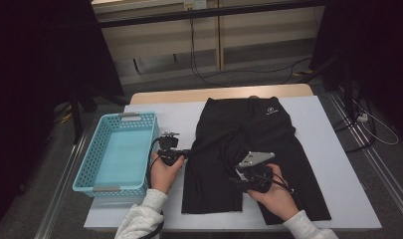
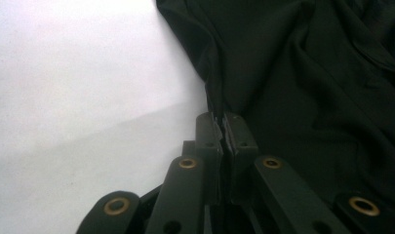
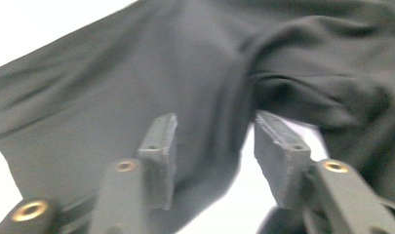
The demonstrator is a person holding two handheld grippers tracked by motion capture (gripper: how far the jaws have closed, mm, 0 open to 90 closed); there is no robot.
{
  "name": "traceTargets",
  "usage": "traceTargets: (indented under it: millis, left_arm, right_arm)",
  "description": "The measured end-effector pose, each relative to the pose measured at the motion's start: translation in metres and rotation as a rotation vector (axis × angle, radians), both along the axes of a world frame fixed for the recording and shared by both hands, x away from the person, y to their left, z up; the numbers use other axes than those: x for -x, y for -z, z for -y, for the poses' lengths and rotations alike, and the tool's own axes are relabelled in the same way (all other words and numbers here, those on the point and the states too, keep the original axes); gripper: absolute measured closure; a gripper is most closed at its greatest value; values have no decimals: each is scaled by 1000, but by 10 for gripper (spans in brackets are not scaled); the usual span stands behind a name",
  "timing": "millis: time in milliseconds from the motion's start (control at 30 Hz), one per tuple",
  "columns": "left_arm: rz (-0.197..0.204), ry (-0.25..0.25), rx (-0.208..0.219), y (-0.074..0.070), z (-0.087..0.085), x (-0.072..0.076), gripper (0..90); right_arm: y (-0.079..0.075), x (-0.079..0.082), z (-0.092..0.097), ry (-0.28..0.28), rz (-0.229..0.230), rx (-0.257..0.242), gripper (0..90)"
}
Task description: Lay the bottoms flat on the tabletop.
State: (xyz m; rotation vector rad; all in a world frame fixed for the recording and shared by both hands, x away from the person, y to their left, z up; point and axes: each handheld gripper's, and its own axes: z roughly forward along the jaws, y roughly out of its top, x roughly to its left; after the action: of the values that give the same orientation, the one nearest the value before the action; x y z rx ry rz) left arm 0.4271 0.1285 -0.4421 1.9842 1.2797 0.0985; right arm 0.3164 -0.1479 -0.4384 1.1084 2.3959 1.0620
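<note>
Two tongs at work on one pair of black shorts point(image 1: 249, 149), spread flat mid-counter point(image 1: 333, 149), waistband at the far edge, legs toward the person. Left tongs point(image 1: 188, 152) clamped on the outer hem of the left leg, only a thin fold of fabric point(image 2: 223, 105) between the pads. Right tongs point(image 3: 215, 146) parted, straddling the inner edge of a leg point(image 3: 136, 87) near the crotch, nothing pinched yet. Likely trouble: thin bite on the left slipping free under any pull; right side closing on a single layer, or on bare counter, leaving the fold lopsided. Also possible: dragged cloth bunching or knocking the blue basket point(image 1: 120, 149) just beside.
</note>
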Motion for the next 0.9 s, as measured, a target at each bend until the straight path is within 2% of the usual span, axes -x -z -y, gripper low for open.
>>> traceTargets:
  millis: [67, 233, 300, 333, 367, 400, 467, 600, 700, 733, 767, 800, 867, 900]
  left_arm:
    - [-2, -2, 1, 0, 0, 0, 862]
    - [-3, 6, -3, 1, 2, 0, 861]
    - [-7, 7, 0, 1, 1, 0, 860]
    - [-5, 5, 2, 1, 1, 0, 859]
    - [-1, 2, 5, 0, 1, 0, 859]
    - [-1, 2, 11, 0, 0, 1, 859]
    - [3, 1, 20, -2, -2, 0, 859]
    - [0, -3, 29, -4, -4, 1, 859]
    - [-8, -10, 31, -3, -7, 0, 859]
    - [-13, -7, 33, -3, -8, 0, 854]
    - [-13, -7, 33, -3, -8, 0, 853]
    - [-22, -2, 27, -1, -6, 1, 850]
    - [-23, 2, 23, 0, -5, 1, 836]
    - [-18, 5, 17, 0, -4, 2, 823]
  right_arm:
    - [2, -3, 2, 17, 2, 17, 606]
    - [7, -8, 3, 52, -4, 35, 647]
    - [12, -15, 0, 59, -27, 32, 730]
    - [13, -17, -1, 55, -34, 11, 833]
    - [13, -18, -1, 35, -54, -15, 863]
    - [13, -18, -1, 36, -66, -19, 878]
    - [11, -16, 0, 16, -83, -33, 882]
    - [6, -7, 7, -22, -168, -132, 881]
    - [5, 1, 9, -13, -188, -111, 857]
    - [5, 2, 10, -5, -199, -87, 826]
    - [5, 2, 10, -5, -199, -87, 826]
    - [6, 3, 9, 8, -187, -76, 693]
    - [6, 2, 9, 15, -178, -80, 688]
    - [2, 0, 9, 26, -138, -78, 653]
